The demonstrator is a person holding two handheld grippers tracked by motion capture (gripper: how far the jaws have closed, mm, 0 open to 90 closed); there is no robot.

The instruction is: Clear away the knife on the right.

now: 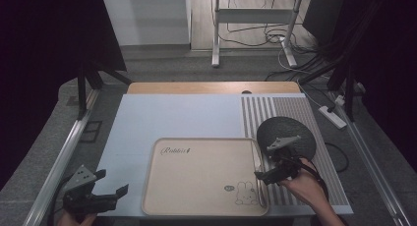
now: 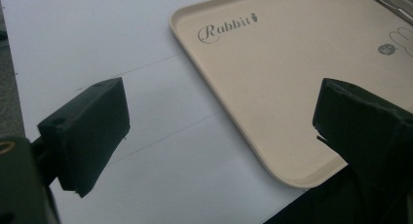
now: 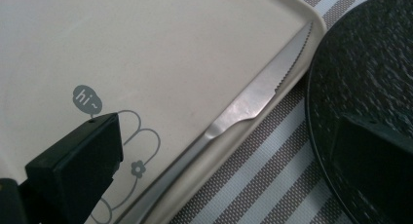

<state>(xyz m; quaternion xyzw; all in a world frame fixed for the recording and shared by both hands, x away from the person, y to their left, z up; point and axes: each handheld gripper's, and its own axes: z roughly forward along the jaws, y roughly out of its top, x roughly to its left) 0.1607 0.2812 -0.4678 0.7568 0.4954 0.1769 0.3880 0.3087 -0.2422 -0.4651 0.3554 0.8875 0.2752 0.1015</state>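
"Where is the knife [image 3: 253, 102]?"

"It lies along the right edge of the tray [image 1: 196, 206], just beside the black plate [image 1: 290, 130]."

"Is the right gripper [image 1: 269, 176] holding it?"

"No. Its jaws are wide apart, and the knife lies loose between them."

"And the left gripper [image 1: 112, 184]?"

"Its jaws are apart too, over the surface [image 1: 162, 118], by the tray's near corner."

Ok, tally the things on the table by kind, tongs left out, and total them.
Tray: 1
Knife: 1
Black plate: 1
Striped mat: 1
Total: 4
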